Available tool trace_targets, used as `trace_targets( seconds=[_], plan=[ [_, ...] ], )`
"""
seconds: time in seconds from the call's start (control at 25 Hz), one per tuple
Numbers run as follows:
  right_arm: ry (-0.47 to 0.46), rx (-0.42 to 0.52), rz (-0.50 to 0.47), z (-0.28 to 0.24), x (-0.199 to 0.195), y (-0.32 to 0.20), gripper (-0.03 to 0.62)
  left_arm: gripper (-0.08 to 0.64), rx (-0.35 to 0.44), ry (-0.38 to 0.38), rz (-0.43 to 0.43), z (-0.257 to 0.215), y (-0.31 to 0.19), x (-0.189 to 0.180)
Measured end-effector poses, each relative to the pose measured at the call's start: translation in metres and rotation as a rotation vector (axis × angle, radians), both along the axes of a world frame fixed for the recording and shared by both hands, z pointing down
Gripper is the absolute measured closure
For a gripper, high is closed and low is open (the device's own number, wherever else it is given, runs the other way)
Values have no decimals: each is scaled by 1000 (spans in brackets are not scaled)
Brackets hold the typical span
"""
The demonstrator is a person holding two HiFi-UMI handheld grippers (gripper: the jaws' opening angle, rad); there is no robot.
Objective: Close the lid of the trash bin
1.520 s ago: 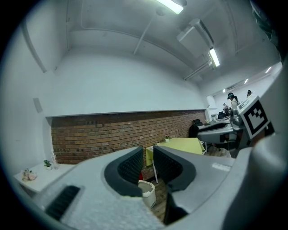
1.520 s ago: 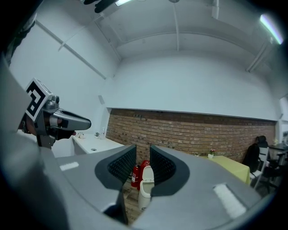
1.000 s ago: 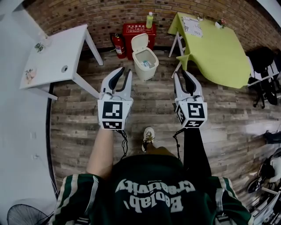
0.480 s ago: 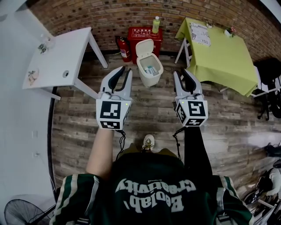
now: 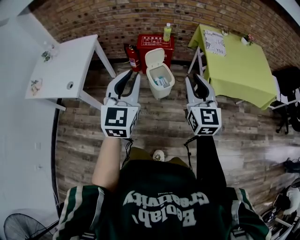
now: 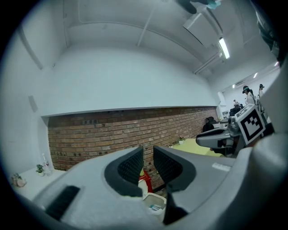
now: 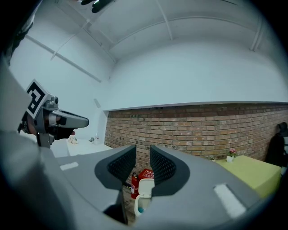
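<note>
Trash bin (image 5: 163, 92) upright; lid (image 5: 153, 56) raised, leaning back toward brick wall (image 5: 117, 18).

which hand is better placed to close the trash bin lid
Right, narrowly: the raised lid sits centred between the right gripper's open fingers, while the left gripper sees the trash bin lower, partly hidden. Both are short of it.

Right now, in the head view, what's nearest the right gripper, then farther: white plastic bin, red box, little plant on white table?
From the right gripper:
1. White plastic bin, just ahead-left.
2. Red box, behind it by the wall.
3. Little plant, far left on the white table.
</note>
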State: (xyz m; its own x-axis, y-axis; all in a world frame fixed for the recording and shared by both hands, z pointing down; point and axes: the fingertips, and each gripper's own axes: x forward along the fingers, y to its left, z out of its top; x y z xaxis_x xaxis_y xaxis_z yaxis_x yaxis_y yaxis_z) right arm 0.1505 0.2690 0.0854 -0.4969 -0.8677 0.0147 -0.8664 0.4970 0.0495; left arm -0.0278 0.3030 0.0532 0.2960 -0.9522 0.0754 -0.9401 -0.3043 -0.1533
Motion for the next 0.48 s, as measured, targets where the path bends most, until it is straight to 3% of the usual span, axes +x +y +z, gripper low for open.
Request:
trace_targets(
  seconds=[0.48],
  plan=[
    [-9,2,-4,1,-6,-43,480,482,13,-3,-5,-4,-40,-12]
  ],
)
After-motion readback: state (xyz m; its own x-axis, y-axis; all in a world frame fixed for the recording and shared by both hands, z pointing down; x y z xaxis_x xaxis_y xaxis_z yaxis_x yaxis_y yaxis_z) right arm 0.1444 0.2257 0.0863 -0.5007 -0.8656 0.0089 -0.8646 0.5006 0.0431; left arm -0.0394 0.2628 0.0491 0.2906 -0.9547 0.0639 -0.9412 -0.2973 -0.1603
